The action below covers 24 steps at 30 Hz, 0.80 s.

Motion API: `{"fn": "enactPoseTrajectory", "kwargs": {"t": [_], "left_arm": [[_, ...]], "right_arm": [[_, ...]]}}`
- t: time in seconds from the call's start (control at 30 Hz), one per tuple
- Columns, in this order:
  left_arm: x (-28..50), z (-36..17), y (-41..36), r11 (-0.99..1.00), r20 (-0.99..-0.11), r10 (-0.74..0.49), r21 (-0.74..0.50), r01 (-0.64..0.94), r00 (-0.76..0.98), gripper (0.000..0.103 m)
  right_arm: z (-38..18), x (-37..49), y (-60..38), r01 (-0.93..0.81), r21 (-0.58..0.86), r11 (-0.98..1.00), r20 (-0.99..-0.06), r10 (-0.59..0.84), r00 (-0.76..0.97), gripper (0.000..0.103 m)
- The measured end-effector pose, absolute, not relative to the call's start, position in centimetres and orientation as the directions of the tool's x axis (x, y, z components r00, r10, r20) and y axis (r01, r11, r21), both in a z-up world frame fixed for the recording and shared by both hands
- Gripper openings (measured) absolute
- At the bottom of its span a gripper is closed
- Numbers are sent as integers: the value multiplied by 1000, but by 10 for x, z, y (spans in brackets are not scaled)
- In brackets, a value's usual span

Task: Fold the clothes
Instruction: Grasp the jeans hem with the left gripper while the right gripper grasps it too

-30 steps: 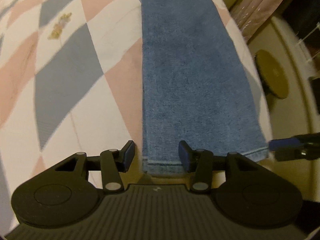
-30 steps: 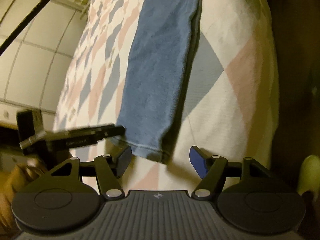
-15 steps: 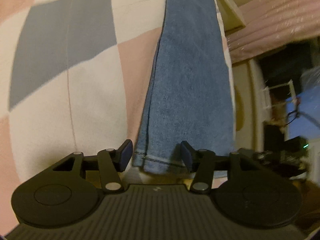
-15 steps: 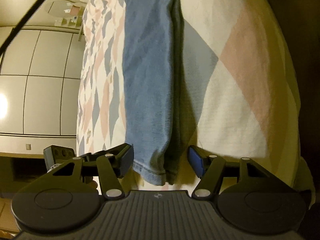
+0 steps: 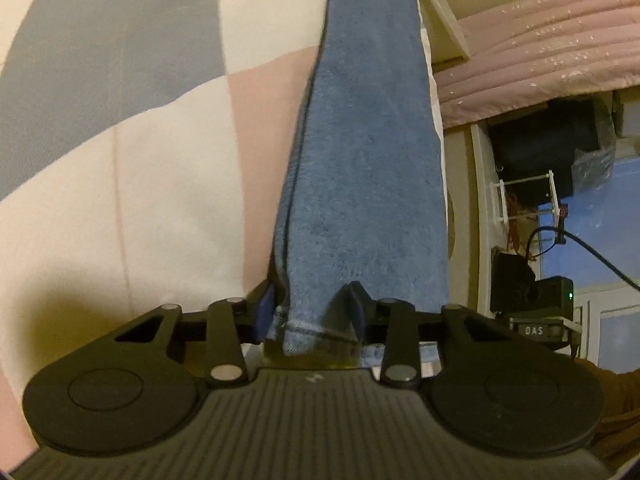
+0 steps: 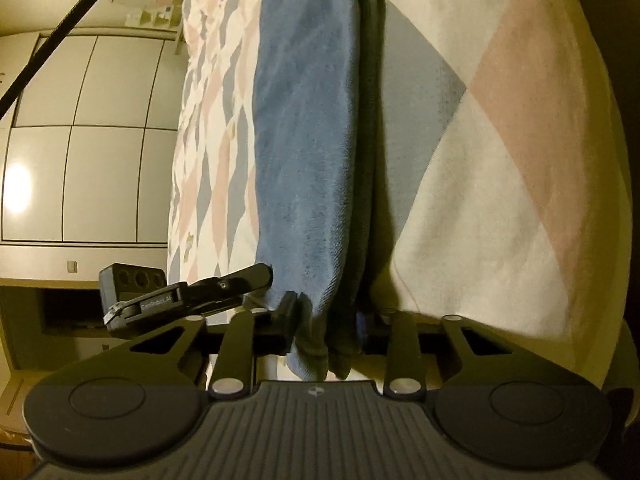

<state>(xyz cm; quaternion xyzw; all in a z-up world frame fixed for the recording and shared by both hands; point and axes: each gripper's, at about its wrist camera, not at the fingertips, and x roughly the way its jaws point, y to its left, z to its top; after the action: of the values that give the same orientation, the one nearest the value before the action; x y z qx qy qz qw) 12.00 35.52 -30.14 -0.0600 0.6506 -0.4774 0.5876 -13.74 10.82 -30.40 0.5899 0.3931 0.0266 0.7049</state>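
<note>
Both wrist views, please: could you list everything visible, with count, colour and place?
jeans: one, blue, stretched along the bed, hem end pinched in both claws.
bedcover: one, white, pink and grey diamonds, under the jeans.
curtain: one, pink, upper right of the left view.
cable: one, black, right edge of the left view.
wardrobe: one, white panelled, left of the right view.
left claw: black, blue pads, shut on the hem's left corner.
right claw: black, shut on the hem's other corner.
</note>
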Motion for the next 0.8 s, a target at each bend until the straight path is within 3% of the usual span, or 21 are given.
{"fn": "enactPoseTrajectory", "kwargs": {"t": [0.13,0.27,0.33,0.63,0.8], "left_arm": [[118,-285,359,510,-694,-659,-696,505,-291,14],[119,-273,365,488,-660,-696,-724,488,-283,14],[121,-288,361,529,-686,-664,-712,461,-298,19],[120,-312,362,587,-706,-646,-703,401,-291,17],[116,-302,355,592,-730,-624,-675,441,-279,13]], "right_arm": [[-289,-135,105,367,880,300,-474,528,705,20],[-282,-132,97,350,896,273,-444,551,706,19],[-295,-131,96,398,882,252,-468,563,681,19],[-311,-133,87,447,863,235,-492,595,636,22],[-309,-134,88,432,872,229,-478,582,658,10]]}}
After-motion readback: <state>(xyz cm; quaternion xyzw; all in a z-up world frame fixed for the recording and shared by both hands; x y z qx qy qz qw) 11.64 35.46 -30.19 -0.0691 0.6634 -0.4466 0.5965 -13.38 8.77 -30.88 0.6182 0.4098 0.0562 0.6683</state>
